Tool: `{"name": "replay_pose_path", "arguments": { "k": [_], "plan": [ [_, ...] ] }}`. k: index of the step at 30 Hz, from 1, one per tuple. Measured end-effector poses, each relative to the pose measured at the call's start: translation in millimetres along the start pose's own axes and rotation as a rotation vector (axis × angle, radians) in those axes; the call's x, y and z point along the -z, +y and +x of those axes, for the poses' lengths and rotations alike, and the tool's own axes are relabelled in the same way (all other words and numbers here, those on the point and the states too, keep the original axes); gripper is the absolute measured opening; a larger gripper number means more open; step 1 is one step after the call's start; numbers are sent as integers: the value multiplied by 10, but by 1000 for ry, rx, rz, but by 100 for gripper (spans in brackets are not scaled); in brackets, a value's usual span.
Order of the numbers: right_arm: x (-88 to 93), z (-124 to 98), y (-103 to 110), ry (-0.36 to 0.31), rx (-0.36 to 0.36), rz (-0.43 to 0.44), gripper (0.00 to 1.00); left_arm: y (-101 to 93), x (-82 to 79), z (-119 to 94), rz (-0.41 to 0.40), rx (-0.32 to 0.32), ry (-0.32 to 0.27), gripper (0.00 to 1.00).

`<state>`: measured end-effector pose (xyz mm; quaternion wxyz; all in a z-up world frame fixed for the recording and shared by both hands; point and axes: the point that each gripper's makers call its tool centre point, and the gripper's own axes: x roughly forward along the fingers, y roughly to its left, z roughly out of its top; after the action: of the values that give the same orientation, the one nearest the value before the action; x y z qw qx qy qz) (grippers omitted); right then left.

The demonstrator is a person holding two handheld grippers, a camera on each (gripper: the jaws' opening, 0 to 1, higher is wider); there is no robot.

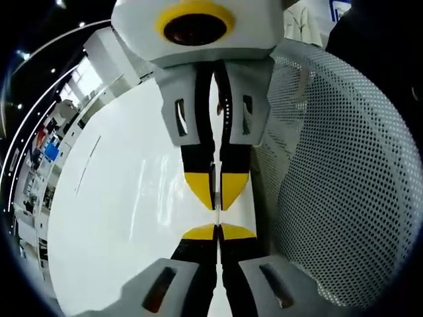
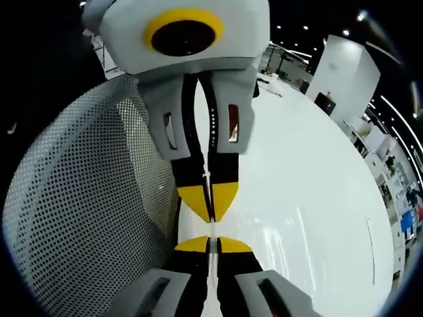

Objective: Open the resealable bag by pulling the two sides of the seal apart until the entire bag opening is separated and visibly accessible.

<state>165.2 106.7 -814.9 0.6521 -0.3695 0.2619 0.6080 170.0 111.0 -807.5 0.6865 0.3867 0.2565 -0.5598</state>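
Between the two sets of yellow tips, which meet nose to nose over the white tabletop (image 1: 112,224), we see a thin clear sliver that we take for the edge of the bag (image 1: 215,212). The rest of its film is too transparent to trace. The left gripper (image 1: 218,232) has its jaws pressed together, and so does the right gripper (image 1: 217,193). Each seems to pinch that edge, though we cannot tell which layer either one holds. A white mesh panel (image 1: 337,165) stands just beside the grippers.

Our worry is the grip itself. If both jaws have caught both layers of the seal, pulling apart only stretches or tears the film and the zip never parts. If either bite is as shallow as it looks, the slick plastic can slide out the moment we pull, and the bag drops to the tabletop. A pull that is not square to the seal may open only a short stretch near the tips and leave the ends locked. Swinging wide toward the mesh panel risks a knock that jars a grip loose.
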Motion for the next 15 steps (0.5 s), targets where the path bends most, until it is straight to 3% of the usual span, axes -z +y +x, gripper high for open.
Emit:
{"name": "replay_pose_path", "arguments": {
  "k": [15],
  "plan": [
    [155,-21,20,11,5,39,0,-45,40,-10,7,10,15,0]
  ]
}}
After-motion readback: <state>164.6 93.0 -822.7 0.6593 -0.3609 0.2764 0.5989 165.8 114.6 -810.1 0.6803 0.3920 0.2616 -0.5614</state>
